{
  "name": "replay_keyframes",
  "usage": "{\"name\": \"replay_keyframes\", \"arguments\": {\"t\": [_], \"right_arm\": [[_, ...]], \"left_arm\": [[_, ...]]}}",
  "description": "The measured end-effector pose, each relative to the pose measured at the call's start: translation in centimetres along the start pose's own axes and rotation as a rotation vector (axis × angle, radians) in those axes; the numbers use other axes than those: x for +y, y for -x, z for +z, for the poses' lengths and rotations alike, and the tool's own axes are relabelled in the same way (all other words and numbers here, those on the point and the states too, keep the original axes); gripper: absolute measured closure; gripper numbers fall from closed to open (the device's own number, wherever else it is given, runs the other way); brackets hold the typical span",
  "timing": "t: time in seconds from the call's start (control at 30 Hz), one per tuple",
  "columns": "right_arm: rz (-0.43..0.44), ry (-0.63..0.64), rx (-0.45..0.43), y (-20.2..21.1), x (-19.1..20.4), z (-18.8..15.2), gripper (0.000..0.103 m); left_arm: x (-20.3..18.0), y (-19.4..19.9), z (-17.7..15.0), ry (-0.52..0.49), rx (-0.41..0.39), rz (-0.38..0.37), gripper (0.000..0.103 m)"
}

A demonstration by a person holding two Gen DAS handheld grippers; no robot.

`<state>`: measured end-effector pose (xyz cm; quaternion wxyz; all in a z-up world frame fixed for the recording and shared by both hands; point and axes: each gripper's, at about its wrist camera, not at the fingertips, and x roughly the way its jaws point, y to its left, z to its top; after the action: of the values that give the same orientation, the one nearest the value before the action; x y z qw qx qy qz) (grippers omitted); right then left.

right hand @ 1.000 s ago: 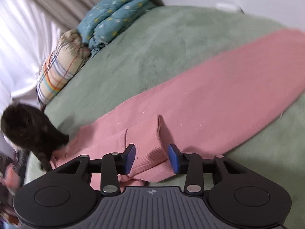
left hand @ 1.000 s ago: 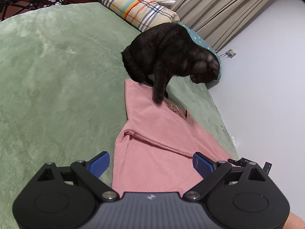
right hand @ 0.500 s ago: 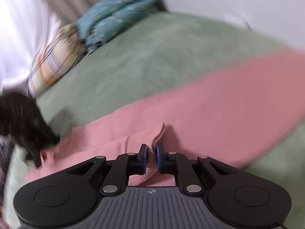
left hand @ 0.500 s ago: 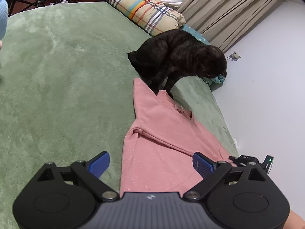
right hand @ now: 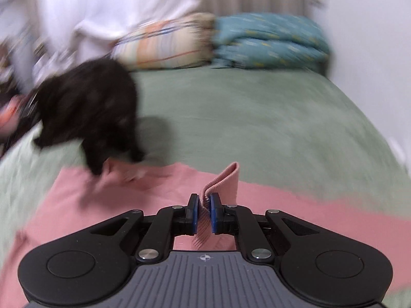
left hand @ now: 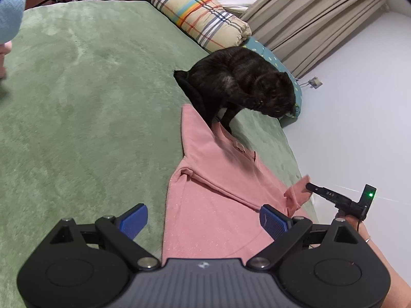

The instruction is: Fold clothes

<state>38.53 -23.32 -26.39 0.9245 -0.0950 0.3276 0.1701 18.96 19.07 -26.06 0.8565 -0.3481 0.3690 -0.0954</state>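
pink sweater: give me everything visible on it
The pink sweater is a soft knit lying mostly flat on the green blanket, body partly folded with a diagonal crease. The right tongs are shut on its ribbed cuff, which stands lifted. A black cat has paws on the collar end. The open left tongs hover over the hem.

A pink garment point(left hand: 218, 205) lies on a plain green bed cover point(left hand: 77, 102). The cat point(left hand: 239, 84) is black. One pillow point(left hand: 203, 18) is cream plaid with rainbow stripes; a teal quilt point(right hand: 269, 41) has pale spots. Beige curtains point(left hand: 316, 12).
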Motion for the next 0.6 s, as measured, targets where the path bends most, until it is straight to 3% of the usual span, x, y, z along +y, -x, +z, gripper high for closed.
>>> {"name": "replay_keyframes", "arguments": {"t": [0.07, 0.17, 0.23, 0.3, 0.33, 0.4, 0.47, 0.6], "right_arm": [[0.044, 0.215, -0.007, -0.3, 3.2, 0.0, 0.094], [0.149, 0.352, 0.009, -0.7, 5.6, -0.2, 0.094], [0.194, 0.379, 0.027, -1.0, 6.5, -0.2, 0.083], [0.194, 0.244, 0.005, -0.6, 5.1, 0.2, 0.061], [0.188, 0.18, -0.015, -0.4, 4.2, 0.3, 0.061], [0.161, -0.071, -0.074, 0.7, 0.5, 0.1, 0.061], [0.105, -0.266, -0.04, 1.2, -2.7, -1.3, 0.064], [0.052, -0.305, 0.064, 1.4, -4.7, -5.4, 0.072]], "left_arm": [[0.3, 0.3, -0.1, 0.008, -0.004, -0.001, 0.009], [0.6, 0.6, -0.1, 0.017, -0.01, -0.001, 0.009], [0.9, 0.8, -0.1, 0.024, -0.013, -0.001, 0.009], [1.2, 0.9, -0.2, 0.029, -0.014, -0.001, 0.009], [1.3, 0.9, -0.2, 0.032, -0.014, -0.001, 0.009], [1.6, 1.0, -0.3, 0.039, -0.012, 0.002, 0.009], [1.6, 0.8, -0.3, 0.041, -0.007, -0.001, 0.009], [-0.9, -1.5, 0.8, -0.014, 0.054, -0.078, 0.009]]}}
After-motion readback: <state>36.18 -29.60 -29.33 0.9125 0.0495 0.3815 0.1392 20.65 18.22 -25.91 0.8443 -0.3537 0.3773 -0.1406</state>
